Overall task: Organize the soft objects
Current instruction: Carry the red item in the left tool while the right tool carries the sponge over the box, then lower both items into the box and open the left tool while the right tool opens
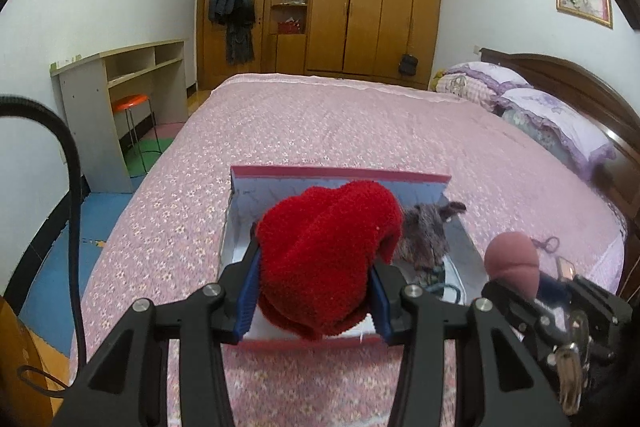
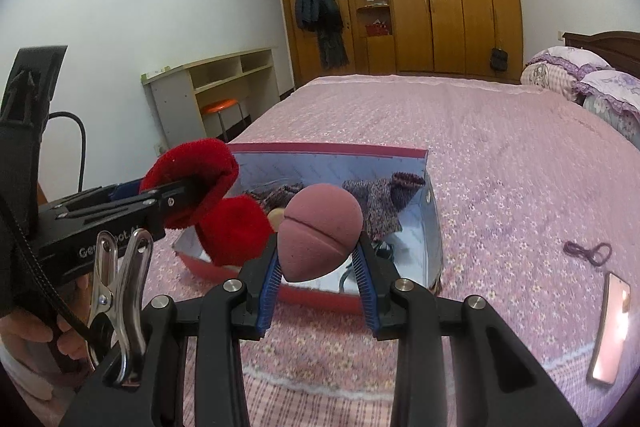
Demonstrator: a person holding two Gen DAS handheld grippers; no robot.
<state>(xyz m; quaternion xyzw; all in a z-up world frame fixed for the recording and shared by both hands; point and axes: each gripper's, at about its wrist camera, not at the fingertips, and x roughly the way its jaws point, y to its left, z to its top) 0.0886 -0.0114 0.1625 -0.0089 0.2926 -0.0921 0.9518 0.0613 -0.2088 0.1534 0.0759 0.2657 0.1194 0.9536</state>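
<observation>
My left gripper is shut on a fluffy red sock and holds it over the near end of an open red box on the bed. The sock also shows in the right wrist view. My right gripper is shut on a dusky pink makeup sponge above the box's near edge. The sponge also shows at the right of the left wrist view. A grey-purple knitted sock lies inside the box, also in the right wrist view.
The box sits on a pink flowered bedspread. A phone and a purple hair tie lie on the bed at the right. Pillows and a headboard are far right. A desk, orange stool and wardrobe stand beyond.
</observation>
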